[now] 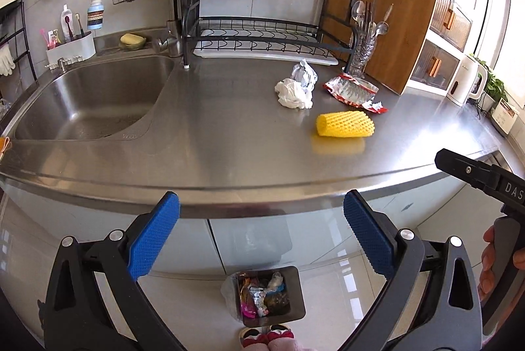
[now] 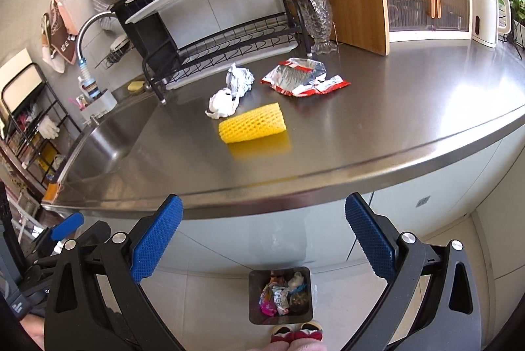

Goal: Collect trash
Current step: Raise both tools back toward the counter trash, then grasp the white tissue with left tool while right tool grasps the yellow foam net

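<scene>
Below, both the left gripper (image 1: 261, 233) and right gripper (image 2: 262, 236) gape wide with nothing between their blue pads, while mid-frame on the steel counter (image 1: 213, 134) lie crumpled tissue (image 1: 293, 93), yellow foam net (image 1: 344, 123) and red wrapper (image 1: 352, 91), the bin (image 1: 267, 298) at bottom centre.

The left gripper (image 1: 261, 231) hangs wide open above a floor bin (image 1: 275, 298); yellow foam netting (image 1: 344, 123), crumpled tissue (image 1: 293, 93), perhaps foil, and a torn wrapper (image 1: 352, 91) litter the steel counter (image 1: 213, 134).
</scene>
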`<action>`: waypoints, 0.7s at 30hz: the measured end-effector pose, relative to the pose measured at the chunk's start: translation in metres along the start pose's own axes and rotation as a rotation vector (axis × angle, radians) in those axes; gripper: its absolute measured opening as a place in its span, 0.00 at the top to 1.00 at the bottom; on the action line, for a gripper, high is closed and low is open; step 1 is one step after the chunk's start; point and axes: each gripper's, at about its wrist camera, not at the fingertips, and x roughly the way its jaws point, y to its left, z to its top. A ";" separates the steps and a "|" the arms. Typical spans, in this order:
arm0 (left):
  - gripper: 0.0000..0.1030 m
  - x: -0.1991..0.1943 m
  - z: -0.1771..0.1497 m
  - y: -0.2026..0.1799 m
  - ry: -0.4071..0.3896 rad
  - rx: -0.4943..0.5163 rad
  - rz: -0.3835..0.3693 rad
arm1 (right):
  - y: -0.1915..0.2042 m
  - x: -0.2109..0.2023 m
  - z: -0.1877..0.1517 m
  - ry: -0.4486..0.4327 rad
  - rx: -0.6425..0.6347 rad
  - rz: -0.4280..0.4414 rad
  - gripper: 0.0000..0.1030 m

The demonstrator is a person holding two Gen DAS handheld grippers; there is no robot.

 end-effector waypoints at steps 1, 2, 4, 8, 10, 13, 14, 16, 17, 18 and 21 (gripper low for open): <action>0.08 0.006 0.008 0.002 0.007 -0.005 -0.012 | 0.000 0.002 0.006 0.004 0.004 0.002 0.03; 0.08 0.013 0.017 0.004 0.016 -0.012 -0.029 | 0.000 0.007 0.013 0.012 0.008 0.010 0.03; 0.08 0.028 0.032 0.006 0.032 -0.022 -0.047 | 0.000 0.017 0.027 0.019 0.016 0.010 0.03; 0.10 0.060 0.060 0.008 0.047 -0.012 -0.058 | -0.005 0.048 0.051 0.056 0.043 -0.002 0.05; 0.13 0.076 0.071 0.007 0.051 -0.004 -0.057 | -0.009 0.067 0.060 0.096 0.069 0.002 0.16; 0.21 0.101 0.086 0.005 0.073 0.004 -0.062 | -0.015 0.095 0.068 0.152 0.087 0.003 0.33; 0.25 0.110 0.089 0.003 0.084 0.009 -0.063 | -0.017 0.103 0.069 0.167 0.094 0.002 0.35; 0.28 0.126 0.096 -0.002 0.101 0.022 -0.061 | -0.020 0.117 0.070 0.190 0.111 0.011 0.37; 0.28 0.133 0.100 -0.004 0.104 0.026 -0.062 | -0.020 0.122 0.071 0.196 0.115 0.019 0.37; 0.28 0.140 0.104 -0.007 0.109 0.029 -0.063 | -0.020 0.126 0.072 0.197 0.114 0.023 0.37; 0.28 0.161 0.114 -0.013 0.132 0.025 -0.073 | -0.018 0.133 0.077 0.187 0.090 0.026 0.37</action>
